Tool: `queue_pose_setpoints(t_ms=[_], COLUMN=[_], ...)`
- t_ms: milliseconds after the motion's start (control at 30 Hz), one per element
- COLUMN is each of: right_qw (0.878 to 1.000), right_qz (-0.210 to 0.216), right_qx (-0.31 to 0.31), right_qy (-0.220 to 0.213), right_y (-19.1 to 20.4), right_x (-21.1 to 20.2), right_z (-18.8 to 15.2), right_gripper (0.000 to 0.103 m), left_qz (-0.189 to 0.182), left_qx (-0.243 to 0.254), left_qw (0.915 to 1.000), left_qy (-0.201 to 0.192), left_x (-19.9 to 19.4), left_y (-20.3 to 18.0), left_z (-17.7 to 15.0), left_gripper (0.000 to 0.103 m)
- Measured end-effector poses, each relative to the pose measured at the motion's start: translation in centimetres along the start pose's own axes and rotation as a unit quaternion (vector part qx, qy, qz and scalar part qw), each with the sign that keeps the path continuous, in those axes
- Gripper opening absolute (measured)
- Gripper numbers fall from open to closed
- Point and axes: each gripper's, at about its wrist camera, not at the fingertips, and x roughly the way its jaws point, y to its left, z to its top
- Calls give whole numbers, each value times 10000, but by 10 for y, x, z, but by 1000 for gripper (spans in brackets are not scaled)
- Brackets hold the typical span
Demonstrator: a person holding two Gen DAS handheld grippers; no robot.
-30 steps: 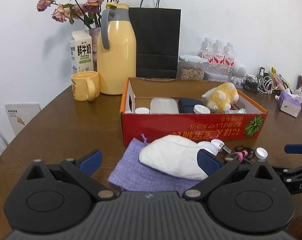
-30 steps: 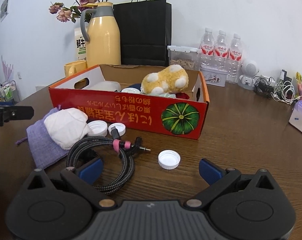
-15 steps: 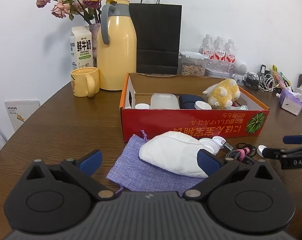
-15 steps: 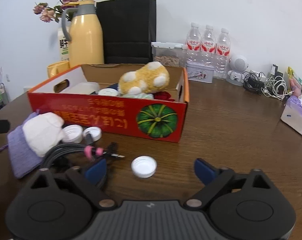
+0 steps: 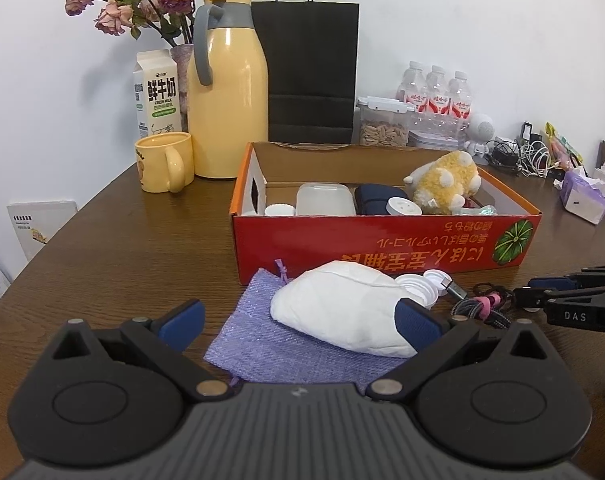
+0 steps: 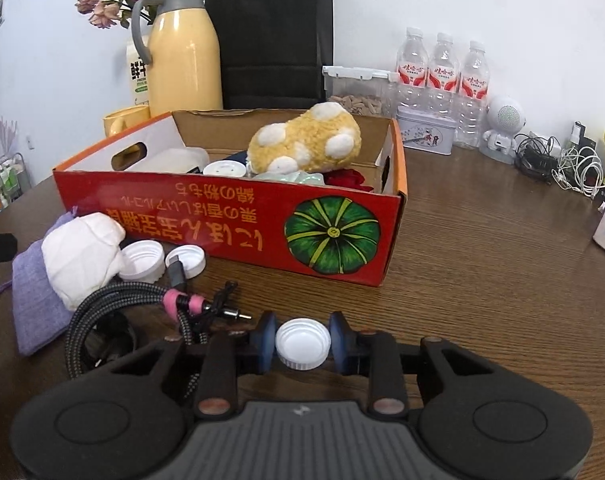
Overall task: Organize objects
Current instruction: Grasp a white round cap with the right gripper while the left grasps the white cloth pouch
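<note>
A white bottle cap (image 6: 302, 338) lies on the brown table just before the red cardboard box (image 6: 222, 208). My right gripper (image 6: 301, 345) has it between its blue pads; the jaws are closing and both pads touch the cap's rim. In the left wrist view the right gripper (image 5: 526, 299) reaches in from the right edge. My left gripper (image 5: 298, 322) hangs open over a white cloth bundle (image 5: 342, 312) on a purple pouch (image 5: 270, 356). A braided cable (image 6: 114, 300) and two more white caps (image 6: 140, 258) lie beside the bundle.
The box holds a yellow plush toy (image 6: 302, 142), a clear container (image 5: 324, 200) and a dark case (image 5: 376, 198). Behind it stand a yellow thermos (image 5: 230, 92), a mug (image 5: 164, 162), a milk carton (image 5: 156, 94), a black paper bag (image 5: 310, 72) and water bottles (image 6: 442, 68). Tangled cords (image 6: 562, 160) lie far right.
My right gripper moved forward and down to the loose cap, and its jaws went from wide open to closed around it. The left gripper stayed where it was, still open.
</note>
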Motion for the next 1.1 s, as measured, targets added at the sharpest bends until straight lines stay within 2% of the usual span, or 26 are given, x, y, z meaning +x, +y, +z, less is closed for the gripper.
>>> queue_pose_setpoints(t_ms=[300,467,667,967,1100], right_qw=[9994,9974,9966,9960,9961], right_qz=[-109,-50,43,99,132], right_qx=[14,84,10,30,56], right_qy=[-317,-707,-827,-883,-866], right_y=[2,3,9,10,9], right_x=[-9,-21,-25,-28,-27], right_z=[-4,-5,-7,-8,-8], right_gripper=[28,28,28,28,28], left_qz=[15,-29,-124,-328,-248], left_qx=[4,44,188,831,1041], left_qw=[10000,9998,9991,9949,9921], left_qy=[72,200,371,474,651], left_x=[5,11,26,55,68], left_y=[-1,-4,-13,-40,-42], left_z=[-2,-3,-1,8,8], left_gripper=[103,103,103,103,103])
